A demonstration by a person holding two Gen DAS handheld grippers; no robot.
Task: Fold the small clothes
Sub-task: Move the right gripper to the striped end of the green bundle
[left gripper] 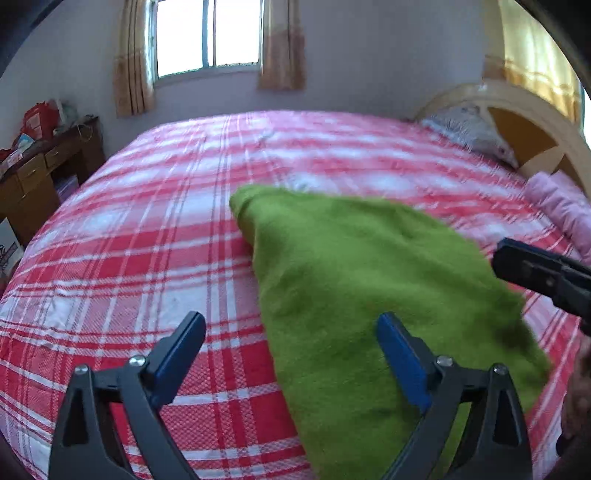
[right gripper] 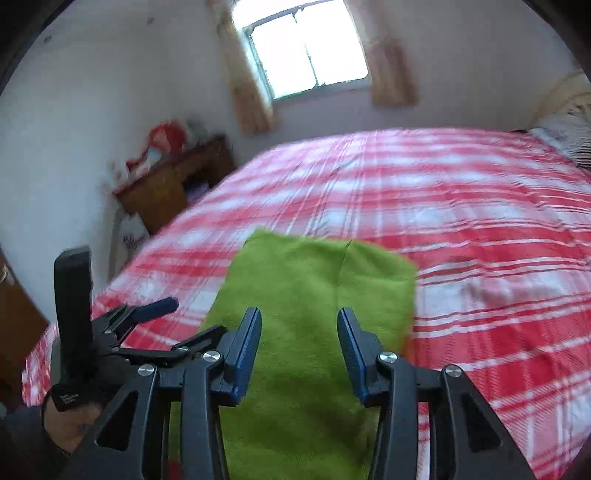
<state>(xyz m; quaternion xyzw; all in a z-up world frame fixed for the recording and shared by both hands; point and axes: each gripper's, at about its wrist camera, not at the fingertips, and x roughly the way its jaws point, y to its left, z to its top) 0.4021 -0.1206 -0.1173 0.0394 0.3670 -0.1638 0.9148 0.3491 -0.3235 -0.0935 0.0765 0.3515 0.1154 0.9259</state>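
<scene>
On the near side of the bed, the left hand-held gripper (left gripper: pixel 291 354) is hanging over the cloth with its jaws spread wide, pinching nothing. One blue pad is hovering over the red and white checked bedsheet (left gripper: pixel 147 229) and the other over the fuzzy green cloth (left gripper: pixel 354 280). The right hand-held gripper (right gripper: pixel 299 350) is hanging right above the same cloth (right gripper: pixel 314 295), jaws partly apart, also pinching nothing as far as I can see. The cloth is lying flat on the bed, and its long side is running away from both grippers toward the far window (left gripper: pixel 207 33). The right one is looking nearer to its middle; the left one is sitting at its left edge. I think the next grab needs a near corner each.
</scene>
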